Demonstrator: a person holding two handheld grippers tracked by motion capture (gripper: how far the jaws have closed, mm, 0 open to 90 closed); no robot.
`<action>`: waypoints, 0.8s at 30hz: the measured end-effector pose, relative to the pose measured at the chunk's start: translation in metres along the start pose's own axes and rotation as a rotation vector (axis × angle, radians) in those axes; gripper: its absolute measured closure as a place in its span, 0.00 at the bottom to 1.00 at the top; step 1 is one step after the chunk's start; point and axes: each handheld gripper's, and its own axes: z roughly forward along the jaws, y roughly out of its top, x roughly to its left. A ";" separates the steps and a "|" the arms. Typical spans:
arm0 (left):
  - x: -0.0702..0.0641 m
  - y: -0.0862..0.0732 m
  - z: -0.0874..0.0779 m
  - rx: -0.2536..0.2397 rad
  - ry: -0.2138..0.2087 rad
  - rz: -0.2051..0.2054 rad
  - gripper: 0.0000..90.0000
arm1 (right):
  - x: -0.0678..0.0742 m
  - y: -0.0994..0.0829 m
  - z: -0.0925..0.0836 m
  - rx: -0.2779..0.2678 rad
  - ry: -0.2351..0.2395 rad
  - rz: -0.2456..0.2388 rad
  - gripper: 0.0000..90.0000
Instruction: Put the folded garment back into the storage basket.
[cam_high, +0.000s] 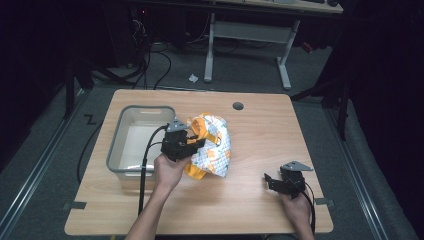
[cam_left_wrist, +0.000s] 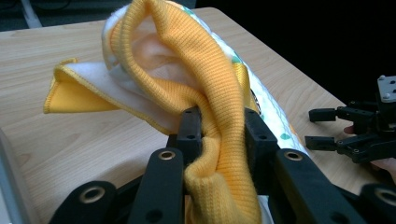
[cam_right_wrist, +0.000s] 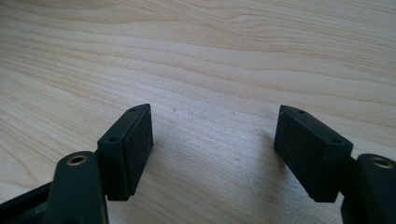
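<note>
The wooden desk (cam_high: 260, 145) spans the frame's middle. At centre left stands a grey bin (cam_high: 120, 145). Just right of it lies a yellow-trimmed patterned garment (cam_high: 215, 147), its ribbed yellow edge pinched by the left hand-held gripper (cam_high: 192, 145). At lower right, the right hand-held gripper (cam_high: 269, 181) rests spread, holding nothing.

Crumpled orange-trimmed patterned garment (cam_high: 212, 147) lies mid-table; ribbed orange cuff (cam_left_wrist: 219, 140) lifted.
</note>
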 end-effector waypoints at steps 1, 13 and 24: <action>0.001 0.001 -0.002 -0.001 -0.002 -0.001 0.81 | 0.000 0.000 0.000 0.000 0.000 0.000 0.32; 0.013 0.003 -0.023 -0.020 0.016 0.004 0.81 | 0.000 0.000 0.000 0.000 0.000 0.000 0.32; 0.026 0.004 -0.045 -0.043 0.048 -0.010 0.81 | 0.000 0.000 0.000 0.000 0.000 0.000 0.32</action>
